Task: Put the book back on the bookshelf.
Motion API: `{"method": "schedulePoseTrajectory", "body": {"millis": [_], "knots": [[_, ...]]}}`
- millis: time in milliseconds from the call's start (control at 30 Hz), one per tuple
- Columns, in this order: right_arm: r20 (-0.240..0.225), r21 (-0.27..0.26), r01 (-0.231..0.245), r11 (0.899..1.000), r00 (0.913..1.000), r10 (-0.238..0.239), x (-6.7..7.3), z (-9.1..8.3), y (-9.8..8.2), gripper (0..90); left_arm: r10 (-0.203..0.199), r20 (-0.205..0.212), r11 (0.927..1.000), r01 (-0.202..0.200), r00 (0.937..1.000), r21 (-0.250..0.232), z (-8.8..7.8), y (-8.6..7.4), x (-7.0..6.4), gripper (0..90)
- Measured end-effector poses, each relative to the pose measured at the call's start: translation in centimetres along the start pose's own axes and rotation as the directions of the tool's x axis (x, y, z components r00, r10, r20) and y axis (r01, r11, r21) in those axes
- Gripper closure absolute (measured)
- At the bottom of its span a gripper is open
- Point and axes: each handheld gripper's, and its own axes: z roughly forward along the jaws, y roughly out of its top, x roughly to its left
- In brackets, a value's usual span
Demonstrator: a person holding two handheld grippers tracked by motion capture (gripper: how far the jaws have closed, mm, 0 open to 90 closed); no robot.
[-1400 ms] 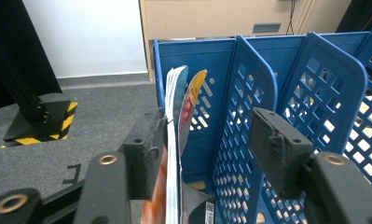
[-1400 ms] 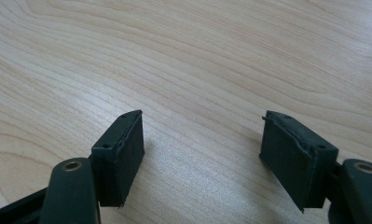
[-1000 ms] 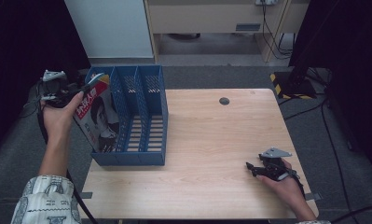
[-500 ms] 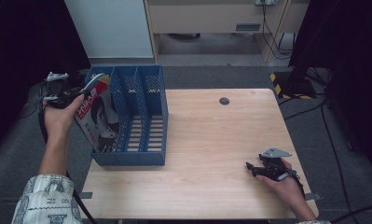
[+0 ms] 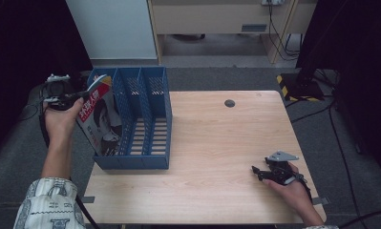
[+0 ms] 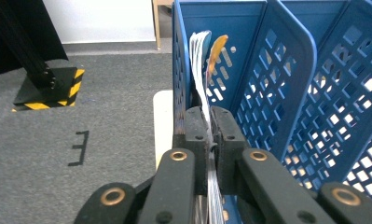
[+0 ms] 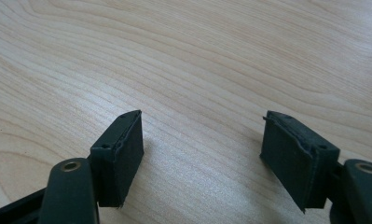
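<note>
Magazine [image 5: 98, 119] pages are being pinched between the left gripper [image 6: 207, 128] jaws, which have just been closing, beside the blue file rack [image 5: 140, 119]. Right gripper [image 7: 200, 154] is resting open-jawed on the table [image 5: 216, 143].

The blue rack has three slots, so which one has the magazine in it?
The leftmost slot of the blue rack, where the left gripper pinches the magazine. The middle and right slots show bare slatted floors.
</note>
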Motion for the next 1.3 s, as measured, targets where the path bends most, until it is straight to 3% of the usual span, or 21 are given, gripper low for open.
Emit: {"method": "schedulePoseTrajectory", "body": {"millis": [267, 533, 1067, 1233, 1300], "knots": [[-0.001, 0.0, 0.006, 1.0, 1.0, -0.006, 0.0, 0.0, 0.0, 29.8, 0.005, 0.015, 0.9983, -0.004, 0.9999, -0.057, -1.1, 0.0, -0.4, 87.0], [-0.001, 0.001, 0.002, 1.0, 1.0, -0.002, 0.0, 0.0, 0.0, 29.7, 0.015, 0.021, 0.992, -0.013, 0.9997, -0.126, -1.7, 0.2, -0.8, 87.1], [-0.001, 0.001, 0.0, 1.0, 1.0, 0.0, 0.0, 0.0, 0.0, 29.7, 0.03, 0.011, 0.9743, -0.027, 0.9995, -0.224, -1.8, -0.1, -1.3, 87.2], [-0.001, 0.001, 0.002, 1.0, 1.0, -0.002, 0.0, 0.0, 0.0, 29.8, 0.045, -0.011, 0.9745, -0.046, 0.9989, -0.22, -1.7, -0.3, -1.5, 87.2], [-0.001, 0.001, 0.003, 1.0, 1.0, -0.003, 0.0, 0.0, 0.0, 29.8, 0.032, -0.011, 0.9678, -0.033, 0.9994, -0.25, -1.7, -0.4, -1.4, 87.2]]}}
